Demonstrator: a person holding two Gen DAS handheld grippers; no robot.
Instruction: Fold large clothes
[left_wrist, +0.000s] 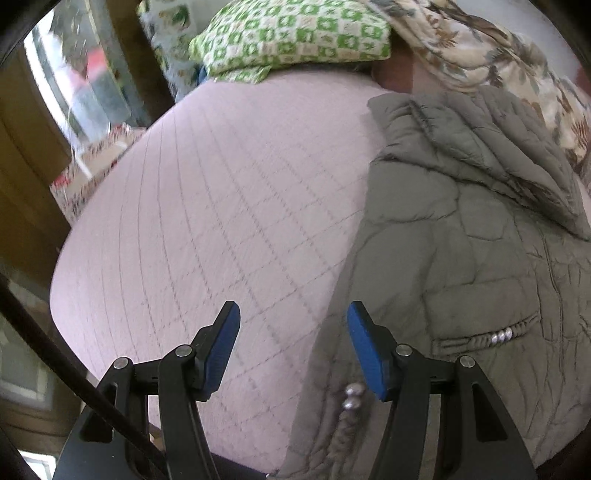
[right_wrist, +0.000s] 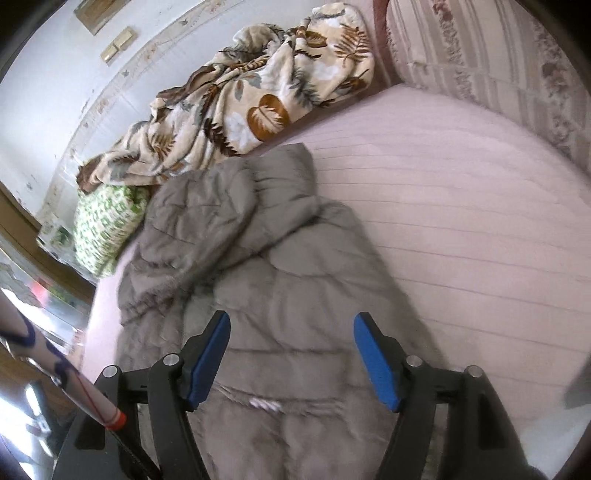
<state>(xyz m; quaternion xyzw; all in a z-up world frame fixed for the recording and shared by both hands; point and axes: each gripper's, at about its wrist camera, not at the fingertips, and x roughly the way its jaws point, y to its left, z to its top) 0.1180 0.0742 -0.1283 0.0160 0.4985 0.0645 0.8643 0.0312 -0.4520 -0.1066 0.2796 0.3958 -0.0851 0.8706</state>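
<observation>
A grey-green quilted puffer jacket (left_wrist: 461, 236) lies spread on a pink quilted bed (left_wrist: 221, 206), its hood toward the far end and a beaded pocket trim near me. My left gripper (left_wrist: 293, 314) is open and empty, held above the jacket's left edge where it meets the bed. In the right wrist view the jacket (right_wrist: 258, 266) lies lengthwise on the bed (right_wrist: 461, 221). My right gripper (right_wrist: 291, 325) is open and empty, held above the jacket's lower body.
A green checked pillow (left_wrist: 291, 37) lies at the bed's far end; it also shows in the right wrist view (right_wrist: 105, 229). A leaf-print blanket (right_wrist: 258, 92) is heaped along the wall. A striped floral cushion (right_wrist: 498, 55) sits at the far right. A window and wooden frame (left_wrist: 74, 92) stand left.
</observation>
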